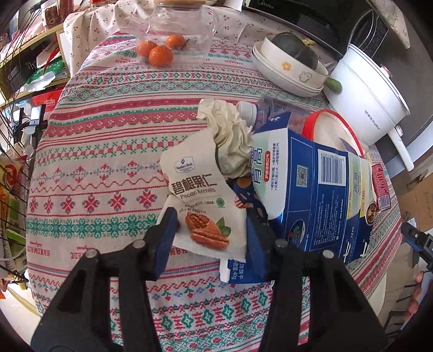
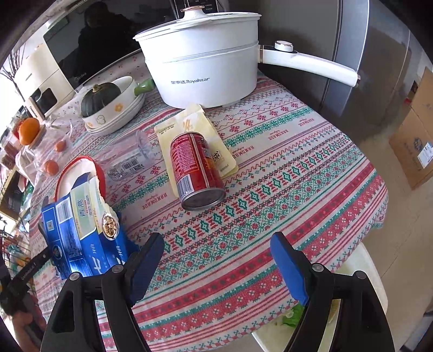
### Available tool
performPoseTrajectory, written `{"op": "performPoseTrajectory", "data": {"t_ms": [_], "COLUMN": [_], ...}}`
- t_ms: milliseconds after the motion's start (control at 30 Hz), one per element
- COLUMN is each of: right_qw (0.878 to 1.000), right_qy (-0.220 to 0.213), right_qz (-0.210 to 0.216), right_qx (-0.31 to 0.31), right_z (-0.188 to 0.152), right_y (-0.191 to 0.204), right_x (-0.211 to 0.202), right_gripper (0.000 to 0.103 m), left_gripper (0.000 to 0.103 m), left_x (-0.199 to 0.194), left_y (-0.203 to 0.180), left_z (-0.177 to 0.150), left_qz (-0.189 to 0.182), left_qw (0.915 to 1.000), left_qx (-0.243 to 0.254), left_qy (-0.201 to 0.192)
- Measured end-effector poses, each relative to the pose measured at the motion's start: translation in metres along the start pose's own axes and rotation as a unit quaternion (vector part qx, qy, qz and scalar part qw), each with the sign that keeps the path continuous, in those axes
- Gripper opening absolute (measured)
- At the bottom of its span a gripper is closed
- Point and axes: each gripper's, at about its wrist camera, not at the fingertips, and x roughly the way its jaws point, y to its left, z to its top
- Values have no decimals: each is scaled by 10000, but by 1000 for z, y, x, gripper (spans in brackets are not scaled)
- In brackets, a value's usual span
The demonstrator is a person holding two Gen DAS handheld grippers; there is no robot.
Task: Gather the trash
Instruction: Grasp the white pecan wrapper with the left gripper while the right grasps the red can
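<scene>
Nearest the left wrist camera, the left gripper (image 1: 211, 238) stands with its blue pads either side of a white pecan-kernel packet (image 1: 201, 200); the jaws are about half closed, the left pad at the packet's edge and the right pad close against its other side beside a blue wrapper (image 1: 238, 268), but whether they press firmly on it cannot be told. Crumpled paper (image 1: 230, 135) sits just above the packet, touching it. To the right lies a flattened blue carton (image 1: 319, 186), resting partly over a red-rimmed white lid (image 1: 327, 127), with a clear plastic bottle (image 1: 259, 108) tucked behind. All of it rests on a patterned tablecloth (image 1: 108, 168). Farther back are three mandarins (image 1: 157, 51) before a glass jar (image 1: 173, 24), and stacked bowls (image 1: 286, 70) holding a dark squash (image 1: 295, 48), next to a white electric pot (image 1: 368, 89). From the right wrist camera, the right gripper (image 2: 216, 257) hovers over bare tablecloth (image 2: 270, 189) with its jaws spread wide and nothing between them. Ahead of it a red can (image 2: 194, 173) lies on its side, its base toward the camera, atop a pale yellow pouch (image 2: 189, 124). The clear bottle (image 2: 130, 159) lies left of the can, and the blue carton (image 2: 81, 230) lies at the near left over the red-rimmed lid (image 2: 78, 168). The white pot (image 2: 203, 65) stands behind, its handle pointing right. Beyond the table edge at lower right is a pale bin (image 2: 362, 270).
</scene>
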Motion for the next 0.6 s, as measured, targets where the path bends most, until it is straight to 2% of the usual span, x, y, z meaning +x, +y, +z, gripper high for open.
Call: {"op": "performPoseTrajectory", "data": {"t_ms": [67,100,133,367,600], "right_qw": [9999,9998,9996,9977,9972], "right_qy": [-70,-103,-131,-197,-423], "right_qz": [102,148,186,342,544], "right_qx": [53,108,176,549,299], "right_z": [4,6,7,14,24], "right_y": [-3,-6,-8,-19,-8], "right_x": [2,4,7,33,43], "right_gripper": [82,82,82,82,82], "left_gripper": [37,23,18,7,4], "left_x": [-3,-5,-6,-24,-44], "left_y": [-2,-4,-5,2,29], "left_z": [1,2,2,3,3], "left_qz": [-83,-110,-46,-123,-352], "left_qw": [9999,9998,9997,9991,9988], "left_qx": [104,151,220,344,41], "left_qy": [-31,-41,-43,-197,-335]}}
